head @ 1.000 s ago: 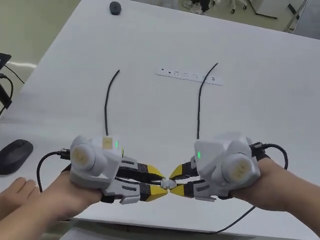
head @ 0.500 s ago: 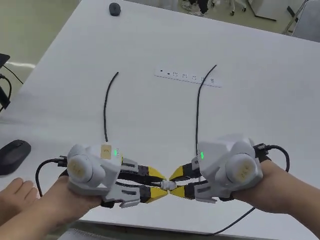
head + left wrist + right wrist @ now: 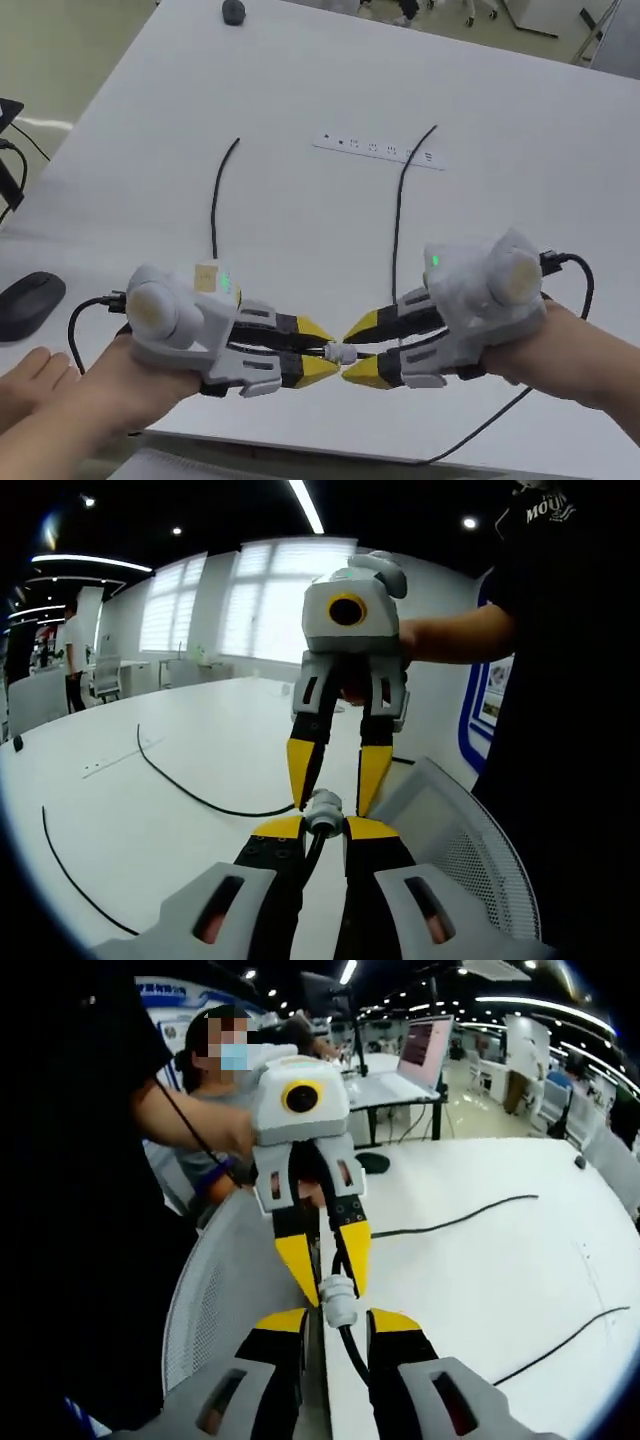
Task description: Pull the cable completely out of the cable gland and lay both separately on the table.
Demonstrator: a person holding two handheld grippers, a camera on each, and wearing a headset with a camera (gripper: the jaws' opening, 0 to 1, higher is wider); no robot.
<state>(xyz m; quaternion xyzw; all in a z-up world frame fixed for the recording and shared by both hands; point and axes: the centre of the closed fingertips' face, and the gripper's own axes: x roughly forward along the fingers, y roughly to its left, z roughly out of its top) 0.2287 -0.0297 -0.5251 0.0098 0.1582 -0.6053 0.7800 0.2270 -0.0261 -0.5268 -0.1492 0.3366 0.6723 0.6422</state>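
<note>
A wide white bench (image 3: 300, 90) lay mostly bare in a bright office, with a power strip (image 3: 377, 151) mid-surface and a mouse (image 3: 232, 12) at the far end. At the near edge, above a mesh chair (image 3: 450, 850), the left claw (image 3: 328, 350) was clamped on the gland (image 3: 340, 352). The right claw (image 3: 346, 358) stood apart around the cable (image 3: 350, 1352).

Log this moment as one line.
left gripper: shut on cable gland | right gripper: open around cable | cable not yet pulled out
</note>
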